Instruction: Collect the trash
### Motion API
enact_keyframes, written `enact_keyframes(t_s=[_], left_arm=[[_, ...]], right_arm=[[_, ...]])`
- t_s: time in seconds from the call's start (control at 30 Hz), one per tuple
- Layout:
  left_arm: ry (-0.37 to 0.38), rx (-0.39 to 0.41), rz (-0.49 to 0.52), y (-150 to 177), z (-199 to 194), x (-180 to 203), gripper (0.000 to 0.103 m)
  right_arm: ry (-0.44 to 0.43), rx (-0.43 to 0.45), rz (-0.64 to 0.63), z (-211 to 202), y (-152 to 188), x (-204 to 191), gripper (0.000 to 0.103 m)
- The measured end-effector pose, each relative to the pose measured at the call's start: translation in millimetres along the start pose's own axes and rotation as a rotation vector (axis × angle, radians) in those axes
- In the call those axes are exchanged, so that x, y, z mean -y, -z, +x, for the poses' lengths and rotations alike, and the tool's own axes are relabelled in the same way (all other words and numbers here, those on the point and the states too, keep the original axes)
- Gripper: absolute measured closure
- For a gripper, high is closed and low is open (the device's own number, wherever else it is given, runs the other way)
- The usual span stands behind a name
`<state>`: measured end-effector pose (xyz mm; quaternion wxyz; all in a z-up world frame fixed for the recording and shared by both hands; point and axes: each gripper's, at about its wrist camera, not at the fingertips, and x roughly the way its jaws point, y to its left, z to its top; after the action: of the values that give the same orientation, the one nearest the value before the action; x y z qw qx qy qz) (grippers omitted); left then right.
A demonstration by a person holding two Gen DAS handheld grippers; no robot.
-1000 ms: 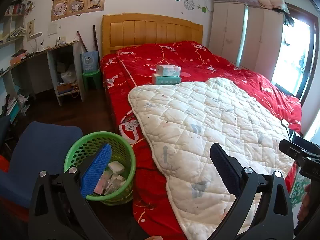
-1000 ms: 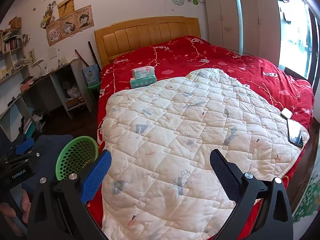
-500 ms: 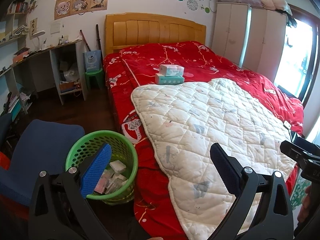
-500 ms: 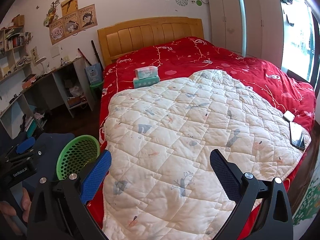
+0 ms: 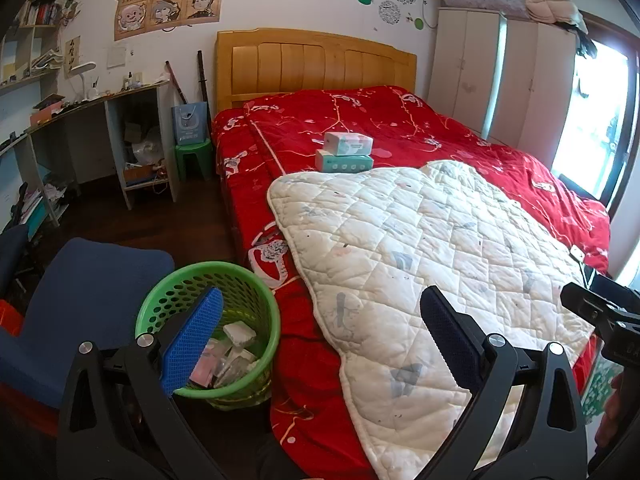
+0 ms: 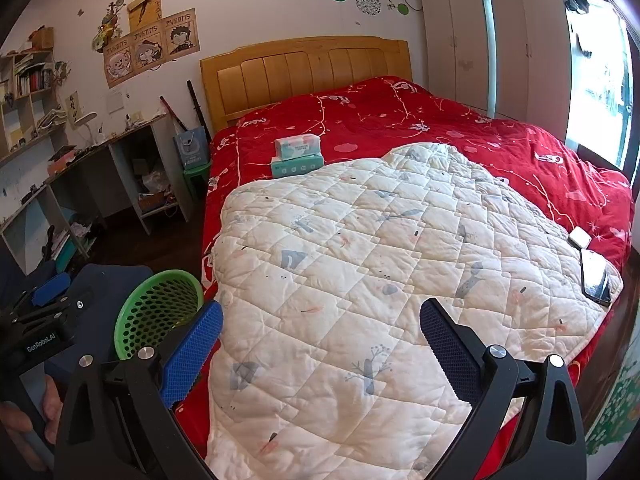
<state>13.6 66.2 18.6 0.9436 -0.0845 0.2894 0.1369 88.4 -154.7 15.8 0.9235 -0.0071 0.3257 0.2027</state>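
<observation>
A green mesh waste basket stands on the dark floor beside the bed, holding several pale wrappers and scraps. My left gripper is open and empty, its left finger over the basket's rim, its right finger over the white quilt. In the right wrist view the basket shows at lower left. My right gripper hangs open and empty above the quilt. The left gripper's body appears at the left edge there.
Two stacked tissue packs lie on the red bedspread. A phone and a small white case rest at the quilt's right edge. A blue chair stands left of the basket, a cluttered desk by the wall.
Both views have drifted slightly back and up, so the bed and basket sit a little lower and farther. Both grippers stay open and empty.
</observation>
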Motion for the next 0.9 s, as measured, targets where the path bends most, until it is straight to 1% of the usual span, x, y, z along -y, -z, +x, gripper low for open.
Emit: enact_keyframes(t_s=[0.67,0.9], left_arm=[[-0.008,0.0,-0.009,0.0,-1.0,-2.0,0.006],[-0.02,0.012,-0.007,0.8,-2.4,-2.2,0.006]], right_arm=[[-0.005,0.0,-0.003,-0.6,-0.3,-0.8,0.007],[-0.005,-0.001,-0.002,-0.9,-0.4,-1.1,0.007]])
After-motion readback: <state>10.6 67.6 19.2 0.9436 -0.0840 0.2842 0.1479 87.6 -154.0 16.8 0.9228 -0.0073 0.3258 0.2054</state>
